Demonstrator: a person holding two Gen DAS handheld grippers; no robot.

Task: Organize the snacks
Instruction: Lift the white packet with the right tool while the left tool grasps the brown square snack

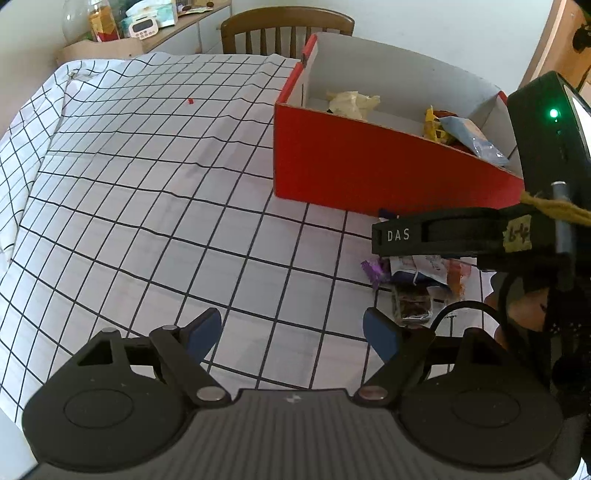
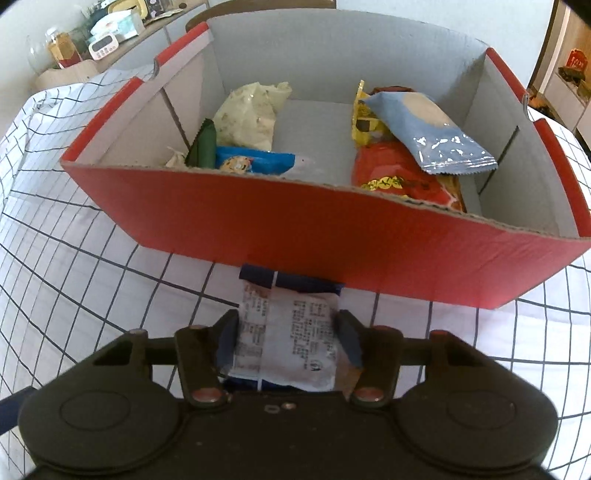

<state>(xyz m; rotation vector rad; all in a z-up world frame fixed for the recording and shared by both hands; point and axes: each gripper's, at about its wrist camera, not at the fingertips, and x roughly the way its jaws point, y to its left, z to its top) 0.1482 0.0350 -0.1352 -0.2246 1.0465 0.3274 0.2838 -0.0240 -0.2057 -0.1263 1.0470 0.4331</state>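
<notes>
A white cloth with a black grid (image 1: 147,192) is covering the table, with a wooden chair (image 1: 286,27) standing at its far side and a cluttered sideboard (image 1: 147,33) running along the wall behind. A red cardboard box (image 2: 295,236) with a grey inside is sitting on the cloth, holding snacks in two loose groups: a pale green-speckled packet (image 2: 251,114), a dark green wrapper (image 2: 203,146) and a blue cookie packet (image 2: 255,162) are lying on its left side, while a yellow packet (image 2: 364,122), a red packet (image 2: 402,173) and a light blue packet (image 2: 428,133) resting on top of them are lying on its right. Just in front of the box's near wall, the right tool (image 2: 288,338) is pointing steeply down with a white printed snack packet (image 2: 288,332) sitting between its blue pads, which appear to be pressing on the packet's two edges, though the contact is hard to make out. A dark blue wrapper (image 2: 295,278) is lying under the packet, close against the box. The left tool (image 1: 291,332) is hovering released over bare cloth, nothing between its fingers, with a small pile of snacks (image 1: 410,288) lying just beside its right finger.
</notes>
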